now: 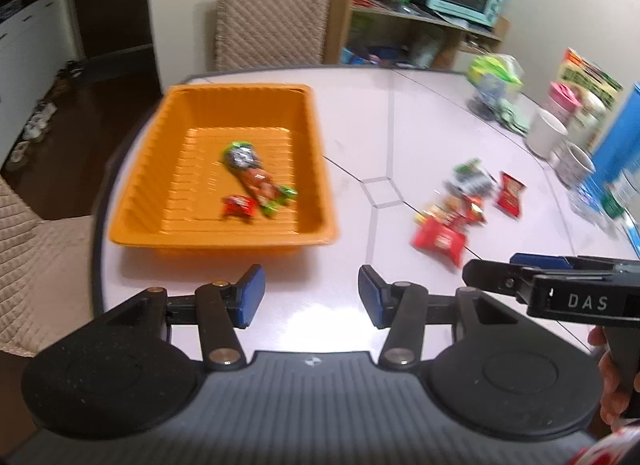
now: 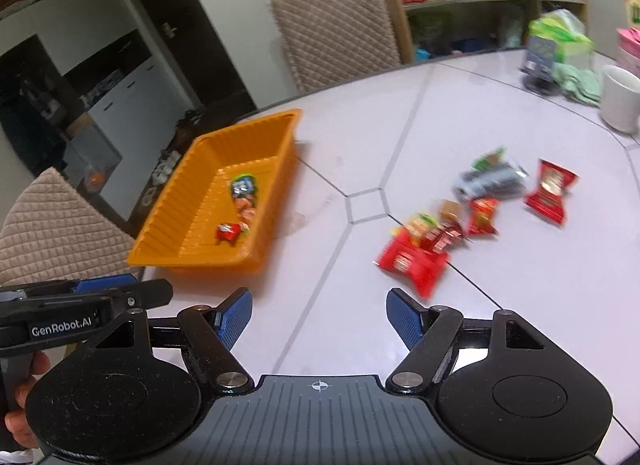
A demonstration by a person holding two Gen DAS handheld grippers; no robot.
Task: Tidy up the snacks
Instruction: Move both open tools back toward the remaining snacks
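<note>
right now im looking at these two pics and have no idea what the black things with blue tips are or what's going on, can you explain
Those are two hand-held grippers, each a two-finger clamp a person carries, one per hand, with a wide-angle camera looking along its fingers. One picture comes from the left hand-held gripper, the other from the right hand-held gripper; each also catches the other at its edge.

Both look down on a pale table. On it sits an orange tray that already holds a few wrapped snacks. To the right of the tray lies a loose pile of snack packets, mostly red ones, not yet sorted. Mugs and other clutter stand at the far right.

Nothing is held: both grippers are open, with only bare table showing between the blue pads.
</note>
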